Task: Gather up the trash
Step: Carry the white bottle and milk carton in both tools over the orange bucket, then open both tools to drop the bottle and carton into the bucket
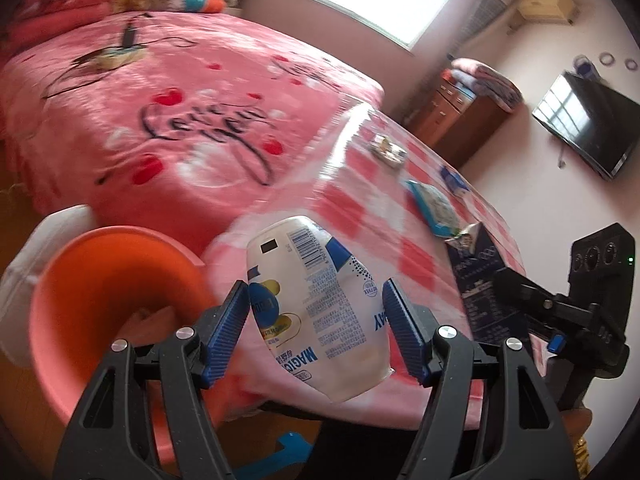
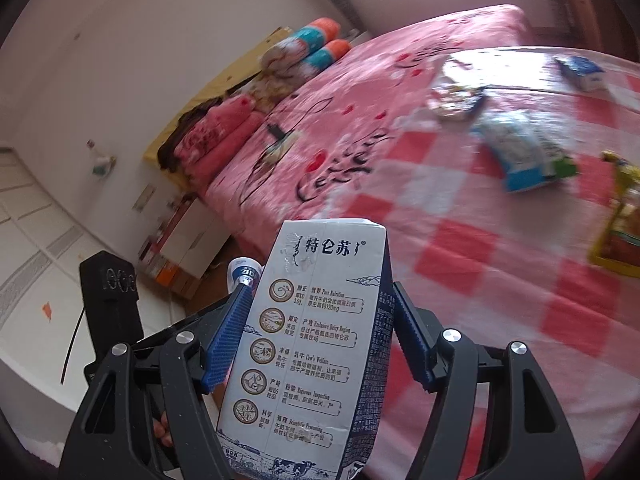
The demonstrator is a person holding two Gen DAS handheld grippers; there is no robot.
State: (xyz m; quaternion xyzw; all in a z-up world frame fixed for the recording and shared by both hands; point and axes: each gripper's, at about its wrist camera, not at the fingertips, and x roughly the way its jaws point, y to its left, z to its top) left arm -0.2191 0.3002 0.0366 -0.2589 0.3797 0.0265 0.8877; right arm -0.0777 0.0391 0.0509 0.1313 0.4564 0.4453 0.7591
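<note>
My left tongs (image 1: 316,320) hold a squashed white yogurt bottle (image 1: 316,312) with blue and yellow print; its left side presses the left blue pad, while a slim gap shows at the right pad, so I cannot tell how firm the grip is. The bottle hangs in the air over the near edge of the surface (image 1: 400,240), which wears a pink and white checked cloth. Just left of it and lower stands an orange bin (image 1: 100,300), its mouth open toward me. Farther along the surface lie a blue-edged snack packet (image 1: 432,208), a small blue and white wrapper (image 1: 454,178) near the right edge, and a pale wrapper (image 1: 388,150) toward the far end. My right tongs (image 2: 320,336) are closed on a dark blue and white milk carton (image 2: 316,344), both pads touching its sides; it stands tilted, lifted clear of the surface (image 2: 480,260). From the left view this carton (image 1: 484,280) sits at the right edge of the surface, gripped by the right tongs (image 1: 516,300). In the right view more trash lies on the cloth: a blue and white packet (image 2: 524,156), a crumpled foil wrapper (image 2: 456,96), a small blue carton (image 2: 584,70) near the far edge, and a yellow packet (image 2: 620,220) at the right edge. A bed (image 1: 140,120) with a pink printed blanket lies beyond the surface.
</note>
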